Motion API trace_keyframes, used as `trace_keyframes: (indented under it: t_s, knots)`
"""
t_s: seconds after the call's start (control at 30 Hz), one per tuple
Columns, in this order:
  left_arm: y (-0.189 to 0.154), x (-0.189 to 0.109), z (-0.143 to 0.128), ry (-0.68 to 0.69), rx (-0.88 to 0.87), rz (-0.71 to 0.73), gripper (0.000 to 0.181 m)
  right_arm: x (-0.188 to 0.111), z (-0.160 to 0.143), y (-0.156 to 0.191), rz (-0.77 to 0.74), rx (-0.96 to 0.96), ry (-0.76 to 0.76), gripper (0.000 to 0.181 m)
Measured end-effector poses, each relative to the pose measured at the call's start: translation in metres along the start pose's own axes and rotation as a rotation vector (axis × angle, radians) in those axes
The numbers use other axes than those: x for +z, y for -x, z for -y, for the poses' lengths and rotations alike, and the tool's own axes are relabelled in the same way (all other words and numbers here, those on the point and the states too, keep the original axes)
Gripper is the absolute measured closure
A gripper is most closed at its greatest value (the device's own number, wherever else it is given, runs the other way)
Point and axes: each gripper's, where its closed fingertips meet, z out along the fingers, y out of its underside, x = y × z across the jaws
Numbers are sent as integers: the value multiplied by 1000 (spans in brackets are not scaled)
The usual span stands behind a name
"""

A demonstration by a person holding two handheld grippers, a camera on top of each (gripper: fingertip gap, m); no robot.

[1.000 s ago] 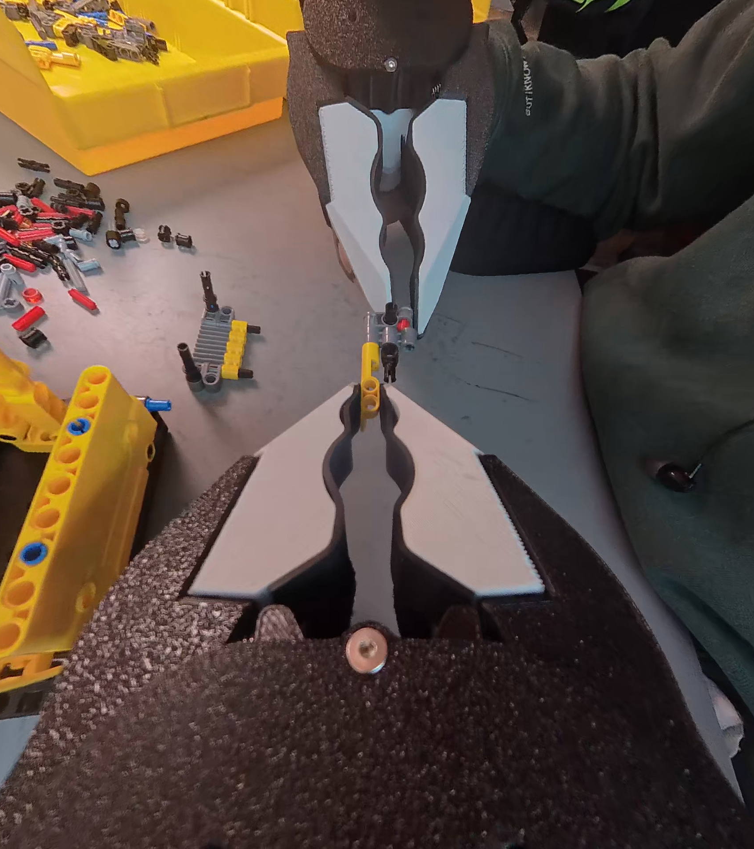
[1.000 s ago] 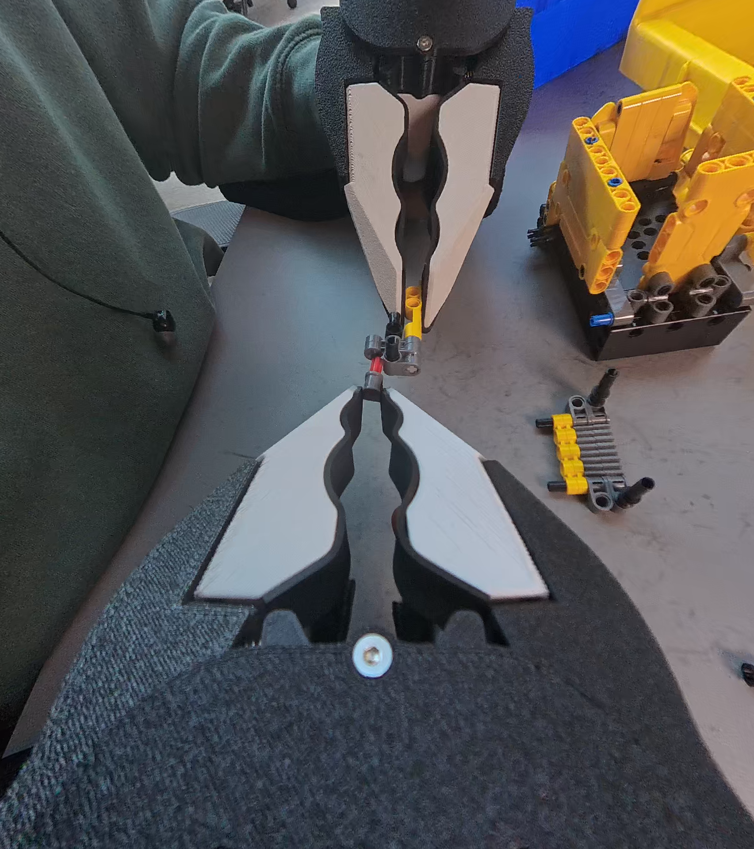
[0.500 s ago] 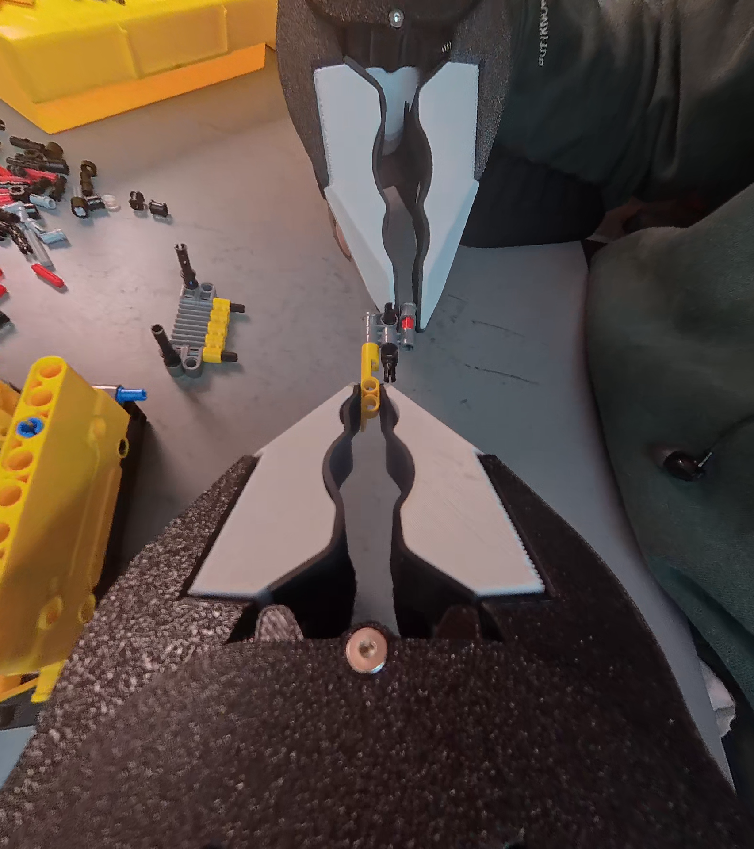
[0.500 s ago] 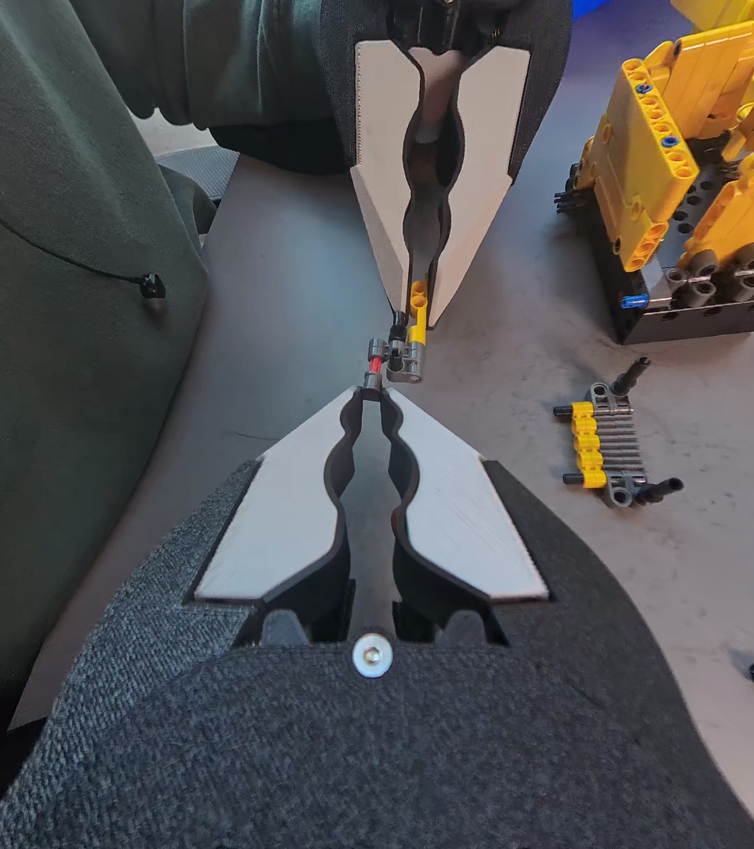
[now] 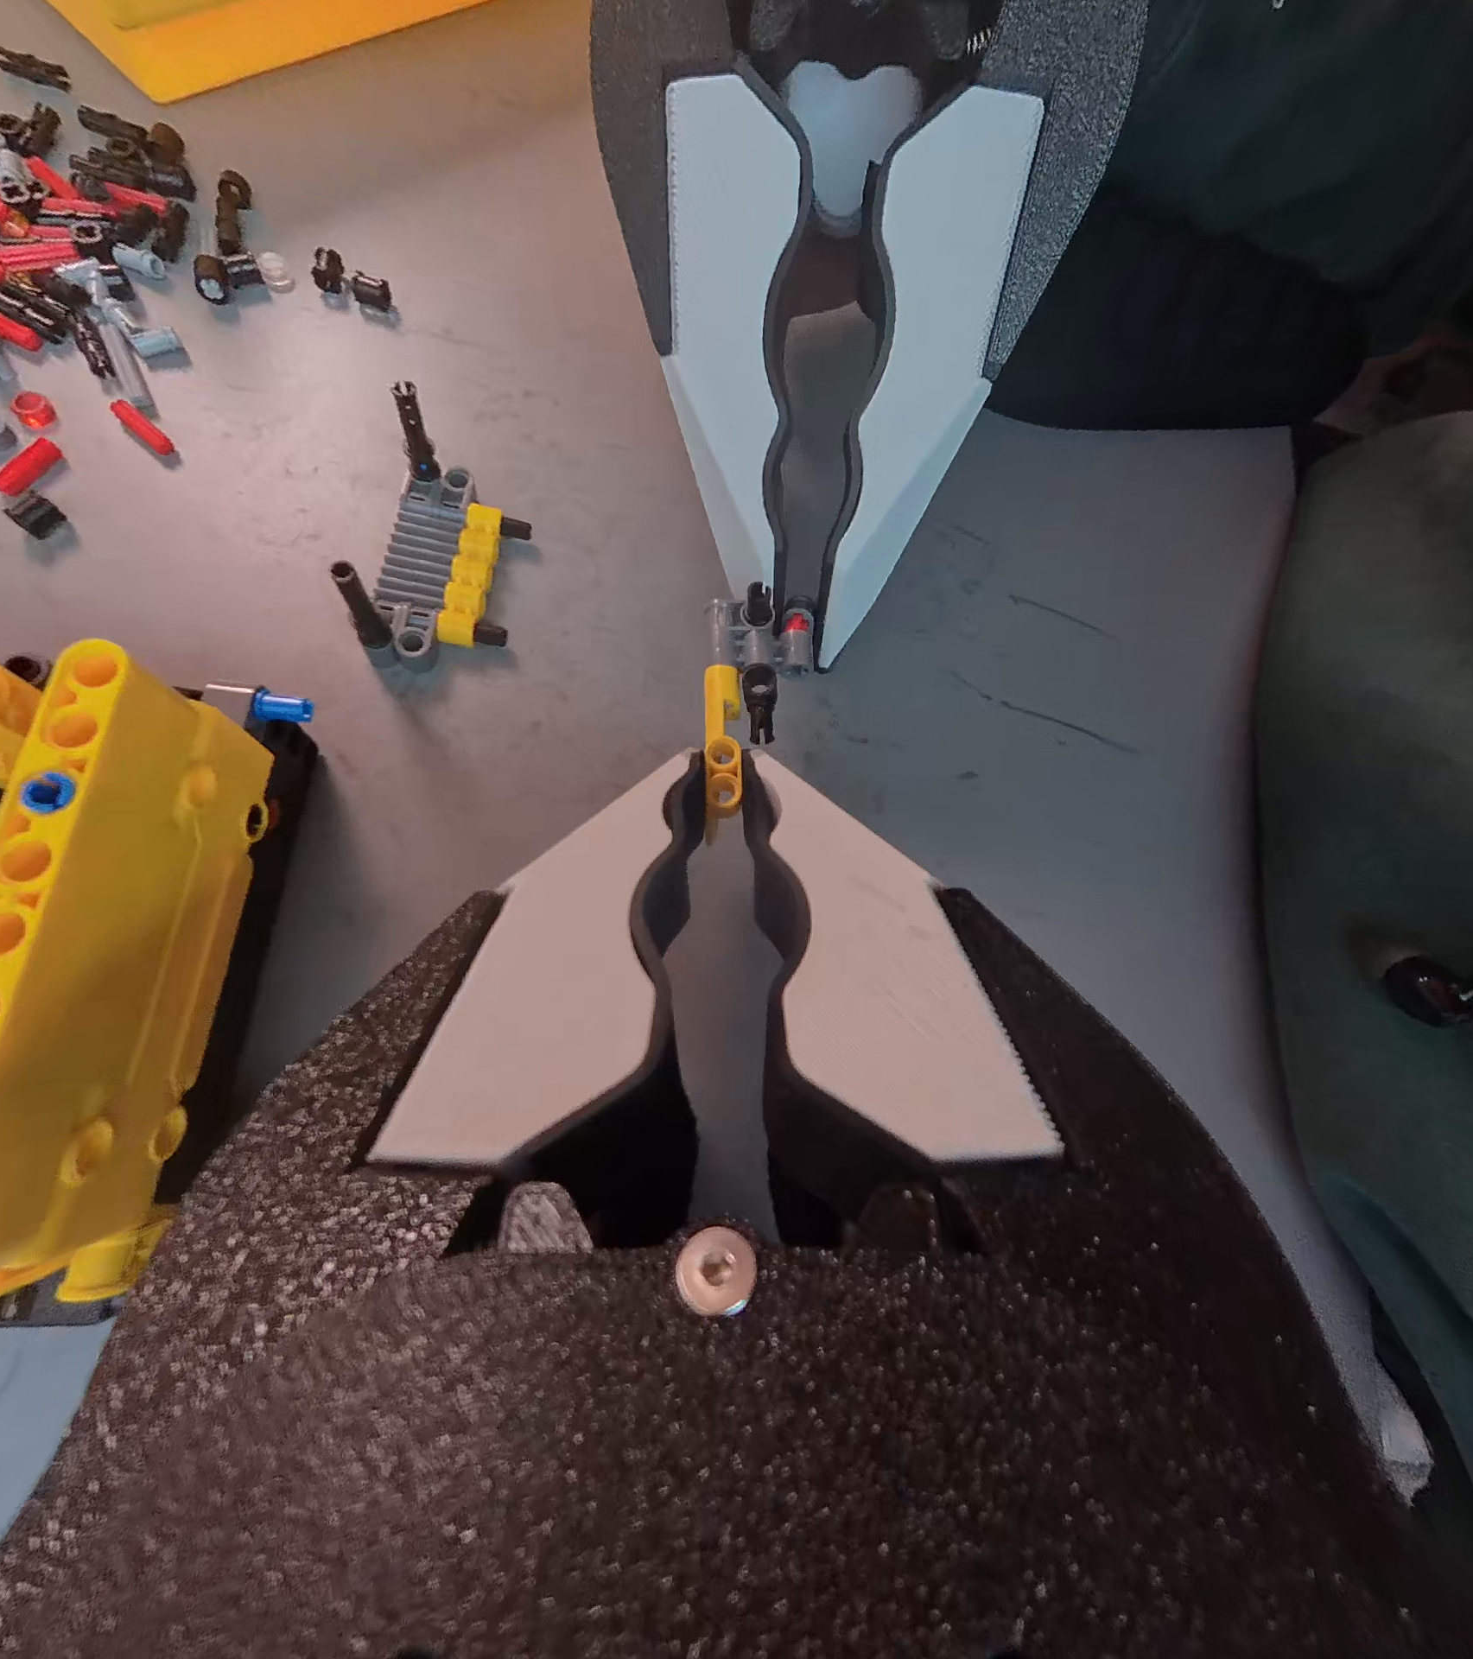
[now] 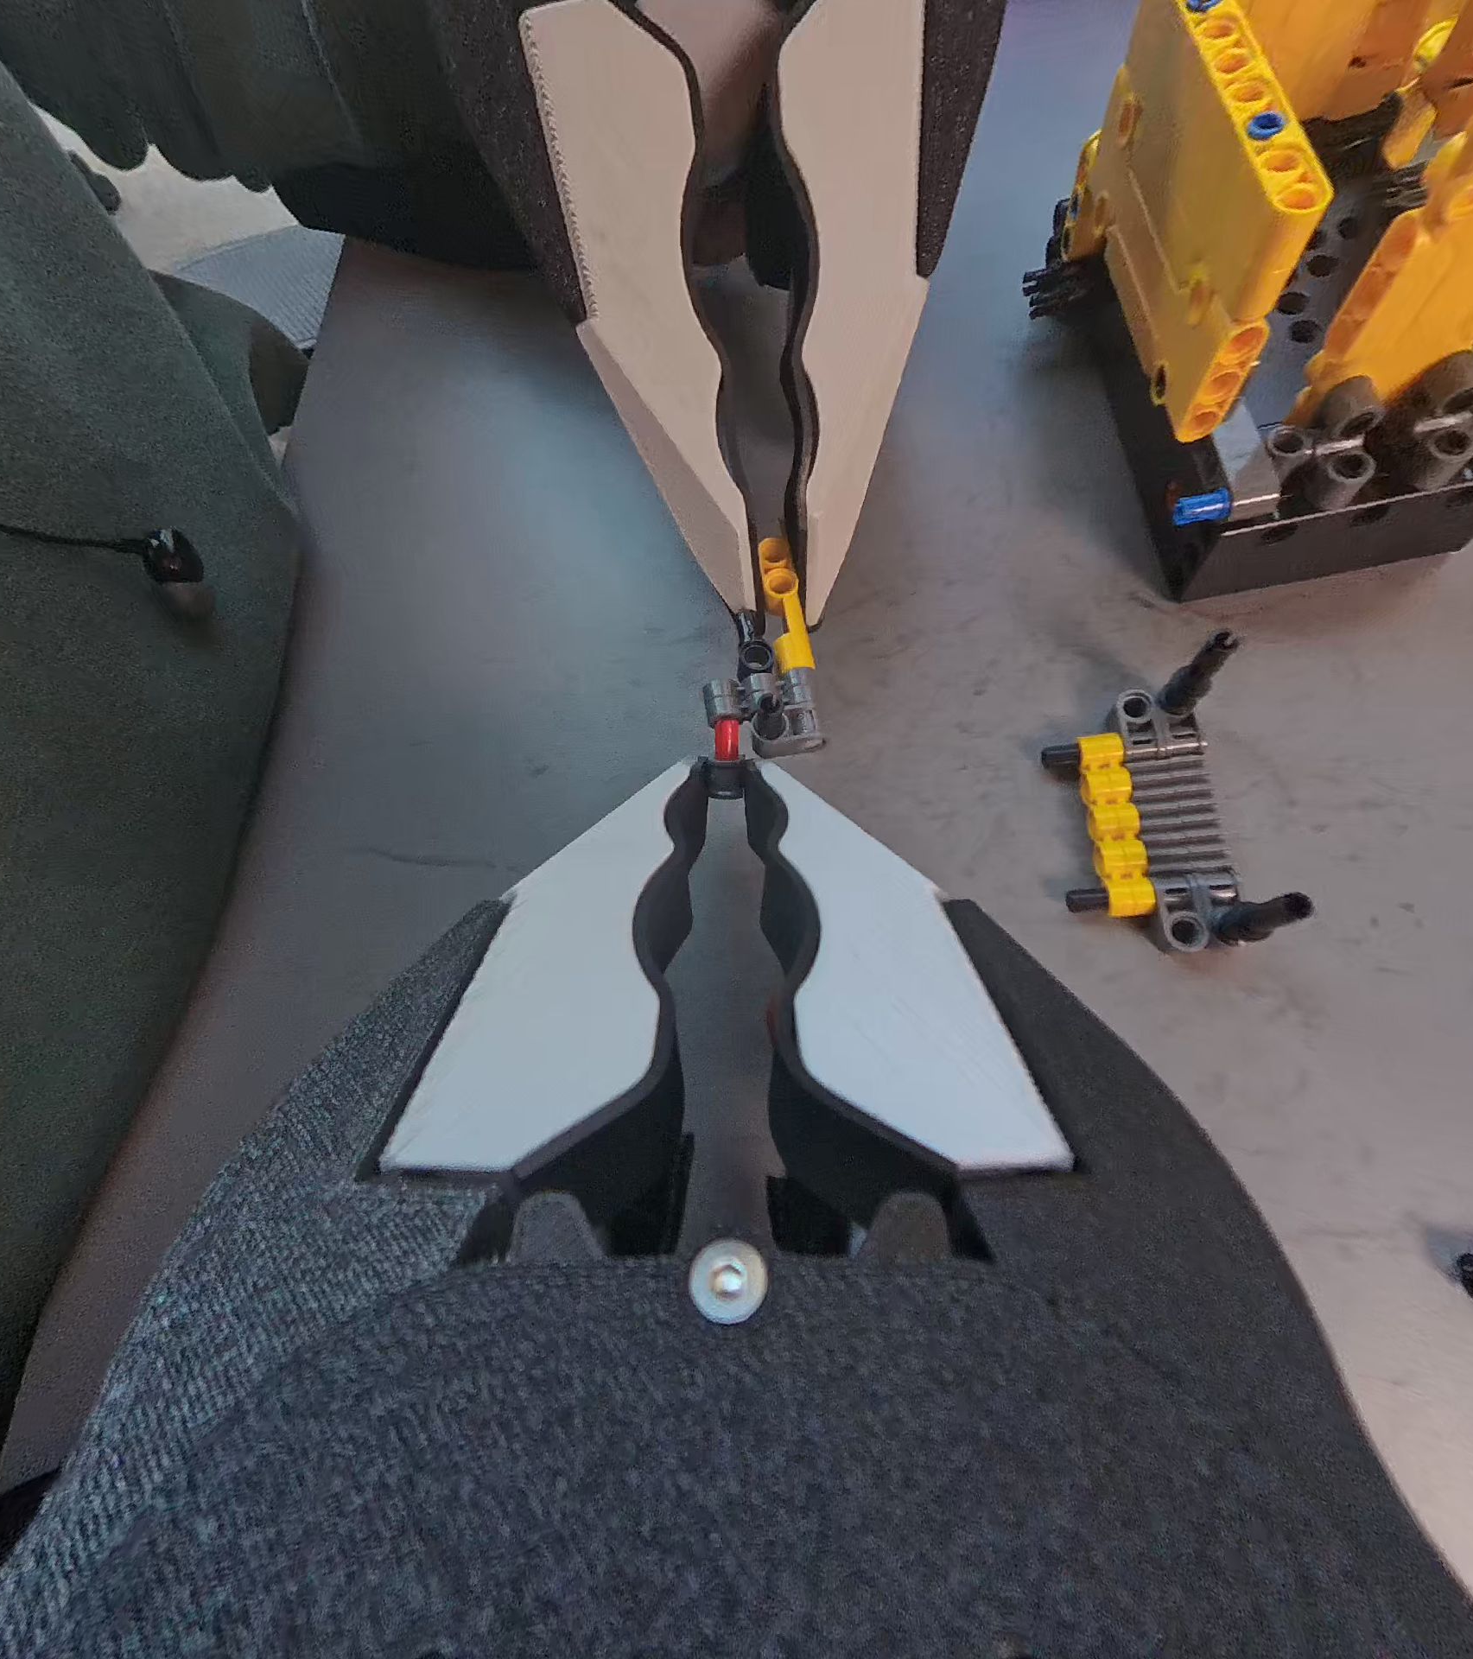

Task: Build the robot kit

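My left gripper (image 5: pixel 725 763) is shut on the end of a small yellow beam (image 5: pixel 722 718). My right gripper (image 6: pixel 723 774) is shut on a black bush at the end of a short red axle (image 6: pixel 724 741). Between them hangs a small grey connector cluster (image 6: pixel 764 705) with black pins, joined to both the beam and the axle and held above the grey table (image 5: pixel 1029 763). The two grippers face each other tip to tip. The right gripper (image 5: pixel 795 642) shows at the top of the left wrist view, and the left gripper (image 6: pixel 779 610) at the top of the right wrist view.
A grey ribbed panel with yellow pieces (image 5: pixel 441 566) lies on the table and also shows in the right wrist view (image 6: pixel 1154 835). A yellow and black model (image 5: pixel 68 943) stands at the left. Loose red, black and grey parts (image 5: pixel 23 251) lie beyond. A person's green clothing (image 5: pixel 1433 808) borders the table. Both grippers' tips are close together, under 4 cm apart.
Both grippers keep their holds on the joined parts. Each opposite gripper now looms larger and closer in view. The yellow model has come nearer in both views.
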Motion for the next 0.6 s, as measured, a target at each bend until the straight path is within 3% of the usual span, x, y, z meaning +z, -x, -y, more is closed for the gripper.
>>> trace_keyframes:
  t_s: [0.27, 0.6]
  knots:
    - [12, -2, -3, -5, -38, 41, 175, -6, -5, -8, -79, -45, 44, 174]
    - [15, 5, -20, 90, 102, 99, 175, -3, -17, -12, -129, -102, 118, 174]
